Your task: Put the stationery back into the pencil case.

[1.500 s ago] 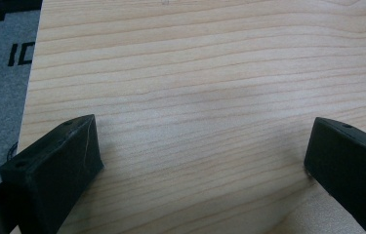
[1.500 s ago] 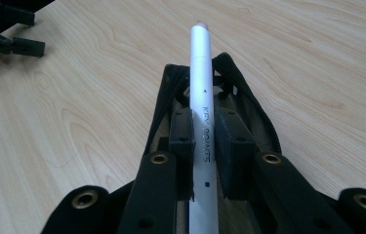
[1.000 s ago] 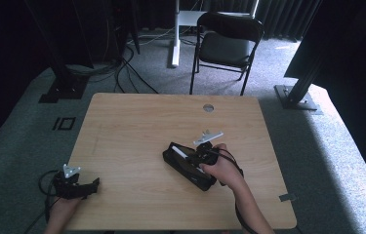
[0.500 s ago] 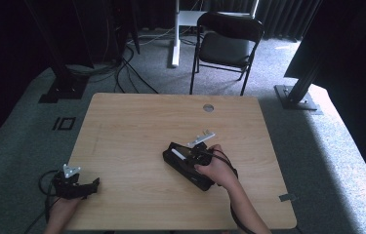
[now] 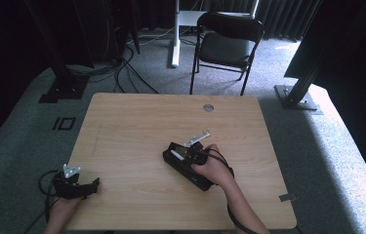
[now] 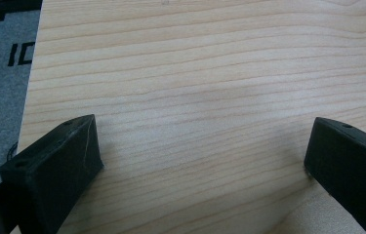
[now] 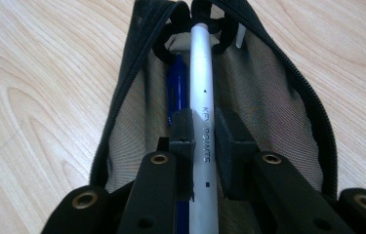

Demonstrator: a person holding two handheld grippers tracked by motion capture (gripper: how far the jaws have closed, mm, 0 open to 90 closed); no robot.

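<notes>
Compared with a second earlier, the right claw (image 7: pixel 205 131) had sunk lower over the open black pencil case (image 5: pixel 189 165), which lay right of the worktop's (image 5: pixel 136 126) middle. It was clamped on a silver pen (image 7: pixel 203 122) printed "KEY POINTS", above a blue pen (image 7: pixel 176 83) inside the case. The left claw (image 6: pixel 200 161) had stayed at the worktop's near-left corner, wide apart and empty.

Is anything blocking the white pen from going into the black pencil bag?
Nothing visible blocks it. The right gripper is shut on the white pen, held over the open pencil bag. A blue pen already lies inside, just beside the white one, not across its path. The bag's zipper mouth is spread wide.
</notes>
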